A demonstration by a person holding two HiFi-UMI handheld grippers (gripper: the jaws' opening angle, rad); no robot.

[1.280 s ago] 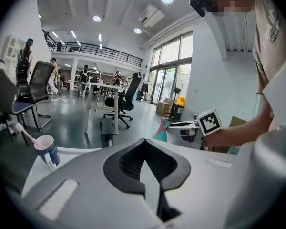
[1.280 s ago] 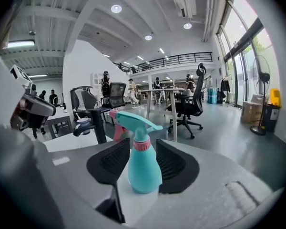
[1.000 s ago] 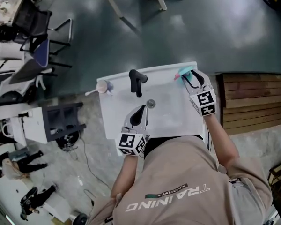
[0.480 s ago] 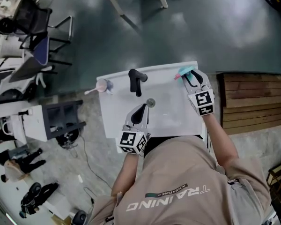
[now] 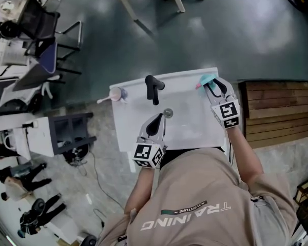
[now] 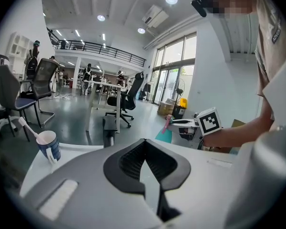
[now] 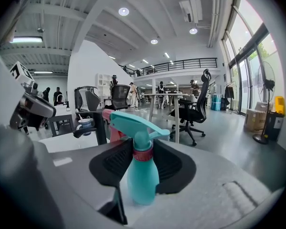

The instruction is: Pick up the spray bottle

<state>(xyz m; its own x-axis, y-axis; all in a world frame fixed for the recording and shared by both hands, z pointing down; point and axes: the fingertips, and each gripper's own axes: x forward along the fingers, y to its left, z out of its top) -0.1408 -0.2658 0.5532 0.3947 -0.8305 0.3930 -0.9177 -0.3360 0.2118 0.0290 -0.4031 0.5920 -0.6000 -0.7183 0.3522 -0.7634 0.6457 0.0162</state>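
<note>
Bottle (image 7: 142, 175): teal, upright at the sink's (image 5: 195, 129) far right corner. Its base was cut off behind the right tool (image 7: 143, 147), whose jaws had just been closing and clasped it. From above only the spray head showed. Left tool (image 6: 144, 144): closed, empty, over the basin. Cup (image 6: 48, 144): held a toothbrush (image 6: 27, 128), left of the faucet (image 5: 153, 88).

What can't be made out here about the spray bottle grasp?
- Right gripper view: whether the right gripper already presses the spray bottle; its jaws have just been closing around it.
- Head view: bottle's body, hidden under that gripper.
- Left gripper view: bottle too small and far for detail.
</note>
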